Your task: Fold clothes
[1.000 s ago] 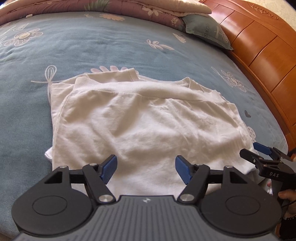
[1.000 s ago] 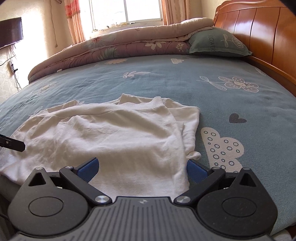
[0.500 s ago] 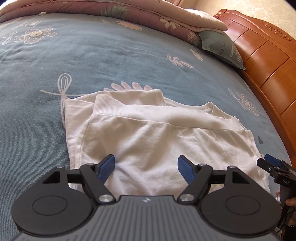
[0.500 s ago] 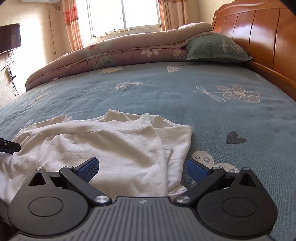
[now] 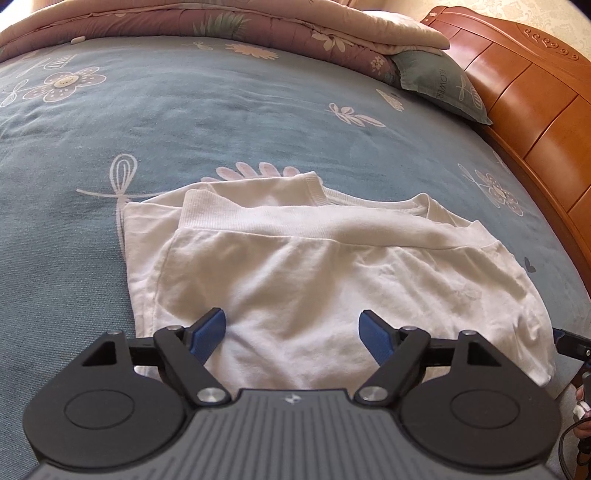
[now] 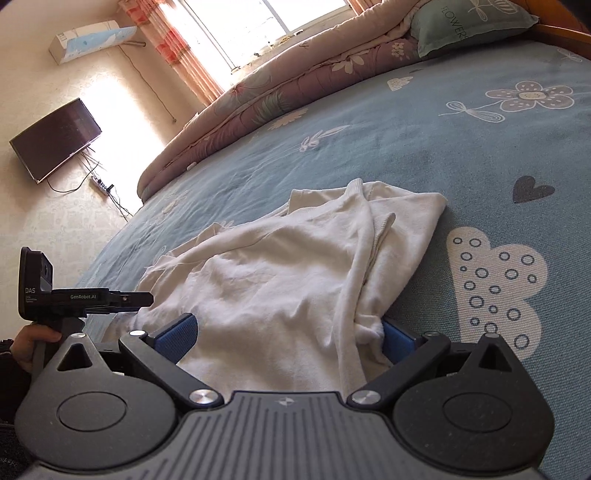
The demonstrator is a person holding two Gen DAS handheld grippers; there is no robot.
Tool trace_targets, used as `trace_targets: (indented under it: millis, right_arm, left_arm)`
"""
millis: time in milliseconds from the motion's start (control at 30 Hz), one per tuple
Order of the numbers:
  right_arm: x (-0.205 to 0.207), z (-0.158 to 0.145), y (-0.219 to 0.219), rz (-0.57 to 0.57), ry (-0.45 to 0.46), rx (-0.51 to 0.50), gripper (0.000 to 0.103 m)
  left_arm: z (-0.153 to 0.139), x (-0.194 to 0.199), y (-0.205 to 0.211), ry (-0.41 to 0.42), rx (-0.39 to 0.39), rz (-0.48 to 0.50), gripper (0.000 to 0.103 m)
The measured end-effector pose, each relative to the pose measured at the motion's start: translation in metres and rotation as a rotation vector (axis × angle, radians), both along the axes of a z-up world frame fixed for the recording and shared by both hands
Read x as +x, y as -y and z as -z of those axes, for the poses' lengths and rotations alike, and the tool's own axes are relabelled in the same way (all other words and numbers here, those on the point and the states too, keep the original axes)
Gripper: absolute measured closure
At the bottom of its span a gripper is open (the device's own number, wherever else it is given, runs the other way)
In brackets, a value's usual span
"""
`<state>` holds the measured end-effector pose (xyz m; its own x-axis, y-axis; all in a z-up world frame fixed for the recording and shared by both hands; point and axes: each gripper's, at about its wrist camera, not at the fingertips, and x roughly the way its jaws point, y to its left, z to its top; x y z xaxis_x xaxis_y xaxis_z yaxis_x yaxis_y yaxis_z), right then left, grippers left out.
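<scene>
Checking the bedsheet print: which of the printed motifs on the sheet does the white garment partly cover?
The pink leaf spray: the white garment's far edge overlaps its base. The flowers and whisk-like loop lie uncovered.

Folded shirt point(image 5: 314, 266) lies on bed point(image 5: 221, 110), near its front edge. Quilt point(image 5: 221, 22) and pillow point(image 5: 439, 81) behind; headboard point(image 5: 535, 92) at right.

A blue bedsheet point(image 5: 229, 122) printed with pale flowers, leaves and hearts covers the bed. A mauve floral quilt point(image 5: 207, 18) lies rolled along its far edge, with a grey-green pillow point(image 5: 439, 83) at one end against an orange wooden headboard point(image 5: 524, 107). Beyond the bed, a dark television point(image 6: 55, 140) hangs on a cream wall, an air conditioner point(image 6: 88, 38) above it, beside a bright window with striped curtains point(image 6: 177, 55).
</scene>
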<state>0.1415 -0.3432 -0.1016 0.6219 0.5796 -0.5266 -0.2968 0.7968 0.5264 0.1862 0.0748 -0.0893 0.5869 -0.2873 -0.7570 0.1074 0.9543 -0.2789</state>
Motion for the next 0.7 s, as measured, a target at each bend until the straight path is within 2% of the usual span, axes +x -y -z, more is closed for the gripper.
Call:
trace_targets:
  millis: [100, 267, 400, 467, 533, 600, 700]
  right_arm:
    - [-0.002, -0.011, 0.004, 0.038, 0.008, -0.076, 0.000]
    - [0.028, -0.009, 0.021, 0.127, -0.014, -0.020, 0.000]
    - [0.064, 0.028, 0.044, 0.186, -0.170, 0.249, 0.000]
    - [0.074, 0.034, 0.051, 0.191, -0.152, 0.330, 0.000]
    - [0.087, 0.034, 0.054, 0.202, -0.137, 0.352, 0.000]
    - [0.102, 0.033, 0.058, 0.214, -0.113, 0.354, 0.000]
    - [0.115, 0.019, 0.067, 0.296, -0.067, 0.278, 0.000]
  left_arm:
    - [0.000, 0.001, 0.000, -0.003, 0.000, 0.002, 0.024]
    - [0.000, 0.001, 0.002, -0.004, 0.003, -0.002, 0.023]
    - [0.000, 0.001, 0.001, -0.006, -0.002, -0.003, 0.023]
    - [0.000, 0.001, 0.000, -0.009, -0.004, -0.002, 0.022]
    - [0.000, 0.003, 0.001, -0.011, -0.001, 0.001, 0.022]
    - [-0.001, 0.003, 0.002, -0.013, 0.002, -0.001, 0.022]
    - [-0.001, 0.004, 0.001, -0.014, 0.002, 0.002, 0.022]
